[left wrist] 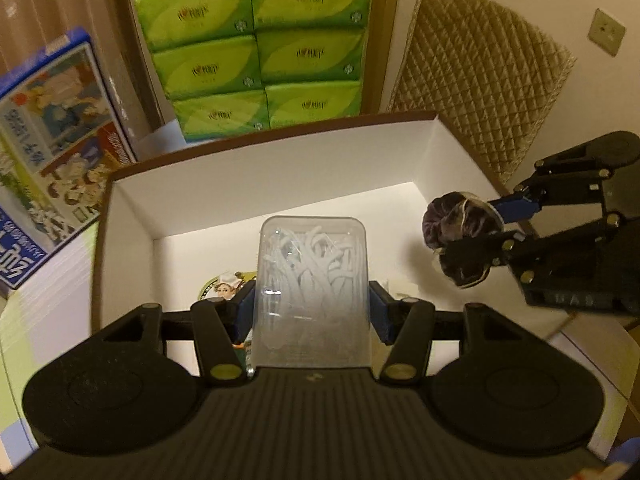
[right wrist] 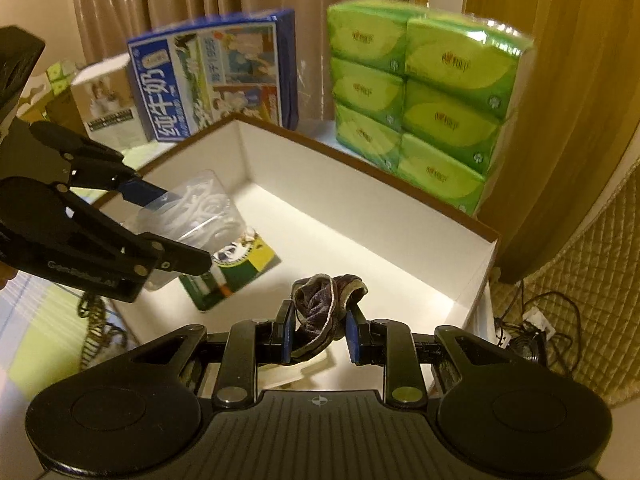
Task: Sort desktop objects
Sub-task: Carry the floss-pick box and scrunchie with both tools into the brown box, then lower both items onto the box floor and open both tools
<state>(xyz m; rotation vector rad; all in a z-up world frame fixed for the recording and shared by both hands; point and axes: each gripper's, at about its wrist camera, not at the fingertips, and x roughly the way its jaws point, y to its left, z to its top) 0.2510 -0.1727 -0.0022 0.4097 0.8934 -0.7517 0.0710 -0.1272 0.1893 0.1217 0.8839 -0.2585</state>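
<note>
My left gripper (left wrist: 312, 310) is shut on a clear plastic case of white floss picks (left wrist: 312, 276), held above the open white box (left wrist: 260, 184) with a brown rim. In the right wrist view the same left gripper (right wrist: 180, 228) and case (right wrist: 200, 204) hang over the box's left end. My right gripper (right wrist: 318, 332) is shut on a dark purple scrunchie (right wrist: 320, 300) over the box's near right part; it also shows as the right gripper (left wrist: 474, 226) with the scrunchie (left wrist: 456, 220). A green and yellow packet (right wrist: 240, 268) lies on the box floor.
A stack of green tissue packs (right wrist: 420, 92) and a blue milk carton (right wrist: 216, 76) stand behind the white box wall (right wrist: 360, 200). A quilted beige cushion (left wrist: 480, 76) leans against the wall at right. Cables and a power strip (right wrist: 528, 328) lie on the floor.
</note>
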